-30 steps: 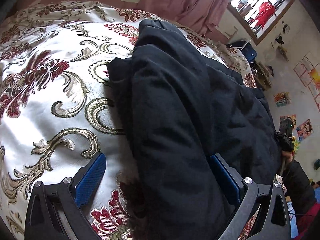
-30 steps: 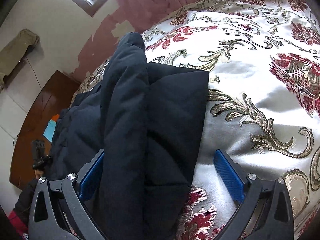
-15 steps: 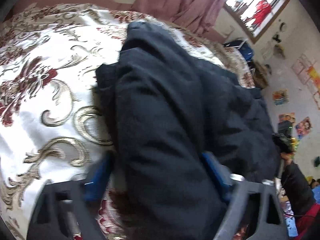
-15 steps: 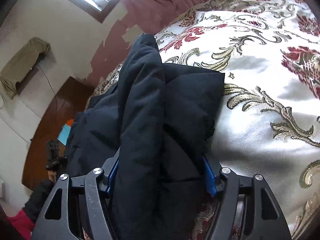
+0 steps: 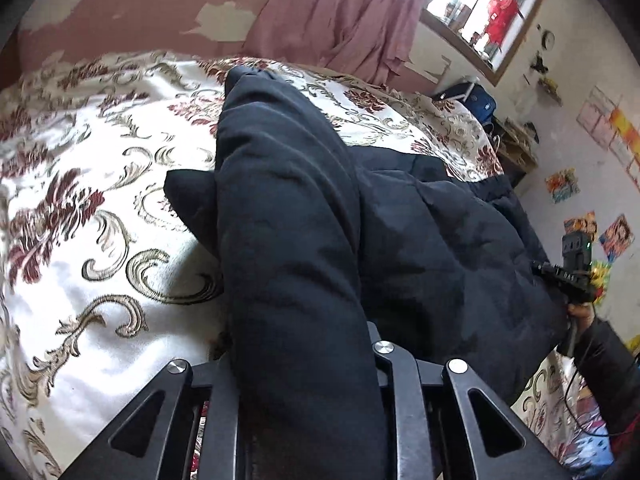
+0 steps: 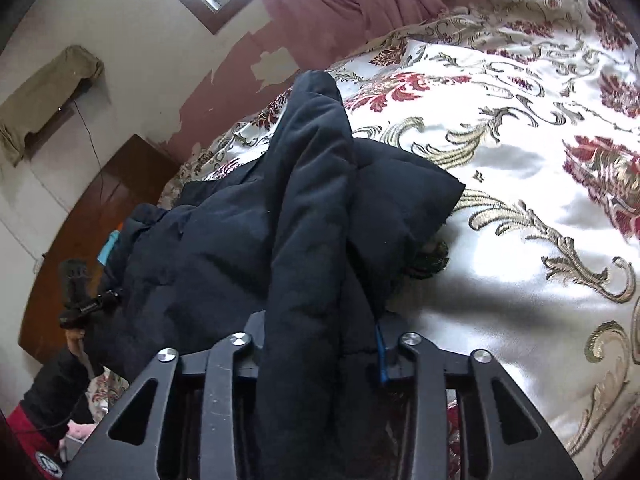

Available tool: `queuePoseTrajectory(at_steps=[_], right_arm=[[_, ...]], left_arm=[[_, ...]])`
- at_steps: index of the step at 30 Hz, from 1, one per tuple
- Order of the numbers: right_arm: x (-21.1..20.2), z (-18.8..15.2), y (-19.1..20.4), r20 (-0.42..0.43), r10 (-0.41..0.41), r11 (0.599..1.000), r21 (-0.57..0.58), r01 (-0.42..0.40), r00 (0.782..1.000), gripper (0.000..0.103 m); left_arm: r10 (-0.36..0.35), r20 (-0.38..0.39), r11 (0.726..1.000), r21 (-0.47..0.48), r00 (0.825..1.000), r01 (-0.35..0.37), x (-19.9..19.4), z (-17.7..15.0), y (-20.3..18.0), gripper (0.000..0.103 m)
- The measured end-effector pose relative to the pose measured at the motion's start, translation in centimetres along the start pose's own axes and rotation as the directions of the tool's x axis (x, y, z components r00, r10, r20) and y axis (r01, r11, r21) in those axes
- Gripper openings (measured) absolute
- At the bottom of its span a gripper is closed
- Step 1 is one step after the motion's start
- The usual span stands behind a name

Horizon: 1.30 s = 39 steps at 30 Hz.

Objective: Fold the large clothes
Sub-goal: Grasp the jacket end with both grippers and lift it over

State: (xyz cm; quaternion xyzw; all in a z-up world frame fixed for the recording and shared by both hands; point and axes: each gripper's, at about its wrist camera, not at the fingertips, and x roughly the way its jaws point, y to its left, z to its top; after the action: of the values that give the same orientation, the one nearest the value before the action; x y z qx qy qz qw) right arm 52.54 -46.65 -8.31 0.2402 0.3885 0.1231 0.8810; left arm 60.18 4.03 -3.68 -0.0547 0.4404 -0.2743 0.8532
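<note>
A large black padded jacket (image 5: 304,216) lies on a bed with a cream bedspread (image 5: 80,280) patterned in red and gold. My left gripper (image 5: 300,356) is shut on a thick fold of the jacket, which hides its pads. My right gripper (image 6: 320,344) is shut on the jacket (image 6: 280,224) too; only a sliver of one blue pad (image 6: 380,356) shows. The gripped edge is raised off the bedspread (image 6: 520,240). A sleeve runs away from both grippers along the top of the jacket.
A pink curtain (image 5: 344,20) and a window (image 5: 480,8) stand behind the bed. A wooden door (image 6: 80,240) is at the left in the right wrist view. Each view shows the other handheld gripper at the jacket's far edge (image 5: 572,276).
Both grippers went from wide open around the jacket's edge to shut on it. The gripped edge has lifted and the view has risen off the bedspread.
</note>
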Motion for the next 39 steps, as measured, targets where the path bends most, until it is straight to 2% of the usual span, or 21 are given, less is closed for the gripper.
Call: queuePoseTrajectory(at_steps=[7,15,20,32,39], right_arm=[[-2.2,0.3,1.8,0.053,0.012,0.999,-0.038,-0.010,0.998,0.021],[-4.7,0.1,4.8,0.095,0.029,0.995,-0.095,-0.019,0.995,0.019],[-6.5,-0.1,6.3,0.099,0.027,0.993,-0.116,-0.015,0.995,0.019],[-12.5,-2.3,10.5,0.119,0.038,0.983,-0.183,-0.016,0.992,0.019],[-14.2,-4.0,12.1,0.118,0.039,0.978,-0.210,-0.013,0.992,0.019]], left_arm=[[0.005,0.019,0.999,0.050,1.000,-0.006,-1.5,0.6,-2.1,0.017],[0.002,0.032,0.996,0.093,0.999,-0.005,-3.9,0.3,-4.6,0.016],[-0.002,0.037,0.997,0.081,0.999,-0.001,-5.9,-0.1,-5.4,0.016],[-0.002,0.066,0.997,0.073,0.998,-0.003,-12.3,-2.8,-8.1,0.016],[0.008,0.069,0.998,0.063,0.998,-0.013,-14.5,-4.8,-8.6,0.016]])
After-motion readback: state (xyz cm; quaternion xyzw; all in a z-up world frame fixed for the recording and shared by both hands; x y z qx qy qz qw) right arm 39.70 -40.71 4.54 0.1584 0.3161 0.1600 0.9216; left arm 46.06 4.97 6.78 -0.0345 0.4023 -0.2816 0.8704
